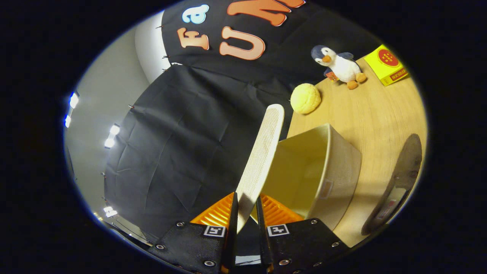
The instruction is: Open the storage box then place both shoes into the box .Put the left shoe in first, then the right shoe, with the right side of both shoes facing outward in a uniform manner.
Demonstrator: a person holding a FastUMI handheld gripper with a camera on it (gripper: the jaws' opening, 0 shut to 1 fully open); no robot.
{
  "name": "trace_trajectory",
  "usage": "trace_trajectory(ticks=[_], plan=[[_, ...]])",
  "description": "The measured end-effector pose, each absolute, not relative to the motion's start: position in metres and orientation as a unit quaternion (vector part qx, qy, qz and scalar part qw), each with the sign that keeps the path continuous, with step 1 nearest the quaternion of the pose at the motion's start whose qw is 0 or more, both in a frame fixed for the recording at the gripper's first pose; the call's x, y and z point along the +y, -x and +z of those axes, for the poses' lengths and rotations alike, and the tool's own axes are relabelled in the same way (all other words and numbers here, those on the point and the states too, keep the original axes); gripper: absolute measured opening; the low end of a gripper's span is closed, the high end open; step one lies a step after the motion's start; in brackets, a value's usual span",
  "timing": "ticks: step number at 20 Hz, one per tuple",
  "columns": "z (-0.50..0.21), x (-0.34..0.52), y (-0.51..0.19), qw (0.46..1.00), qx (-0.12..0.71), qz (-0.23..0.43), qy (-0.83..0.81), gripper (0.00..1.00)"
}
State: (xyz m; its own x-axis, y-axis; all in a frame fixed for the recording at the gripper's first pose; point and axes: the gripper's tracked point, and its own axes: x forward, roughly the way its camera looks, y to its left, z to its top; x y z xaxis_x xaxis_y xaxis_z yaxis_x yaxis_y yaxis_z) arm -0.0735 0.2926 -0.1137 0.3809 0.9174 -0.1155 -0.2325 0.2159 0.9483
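Note:
My gripper (246,198) is shut on the near end of a long, flat, cream piece with a woven texture (262,148), which looks like the storage box's lid seen edge-on. It reaches away from the fingers to a rounded tip. Just beyond the fingers and beside this piece stands the cream fabric storage box (336,163), open, and the part of its inside that shows holds nothing. A dark, elongated, shoe-like shape (399,179) lies on the wooden table (365,110) on the box's far side. I cannot make out its details.
A yellow bun-shaped ball (305,98), a plush penguin (340,66) and a yellow carton (387,64) sit on the table beyond the box. The black cloth wall (182,144) hangs behind the table, with bright lamps (110,137) off to its side.

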Motion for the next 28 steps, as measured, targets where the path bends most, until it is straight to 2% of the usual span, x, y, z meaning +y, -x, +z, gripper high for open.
trace_trajectory(ticks=[4,8,14,19,21,23,24,26,28], plan=[[-0.067,0.323,0.060,0.706,0.350,0.434,-0.437,0.19],[-0.030,0.379,0.051,0.713,0.345,0.467,-0.393,0.19],[-0.023,0.473,0.040,0.702,0.366,0.499,-0.353,0.19],[-0.012,0.531,0.036,0.704,0.407,0.483,-0.325,0.21],[-0.027,0.539,0.031,0.717,0.415,0.469,-0.305,0.32],[-0.049,0.535,0.034,0.731,0.418,0.459,-0.283,0.58],[-0.052,0.528,0.031,0.738,0.415,0.454,-0.277,0.75],[-0.049,0.509,0.030,0.755,0.409,0.435,-0.271,0.87],[-0.063,0.475,0.025,0.777,0.404,0.407,-0.260,0.91]])
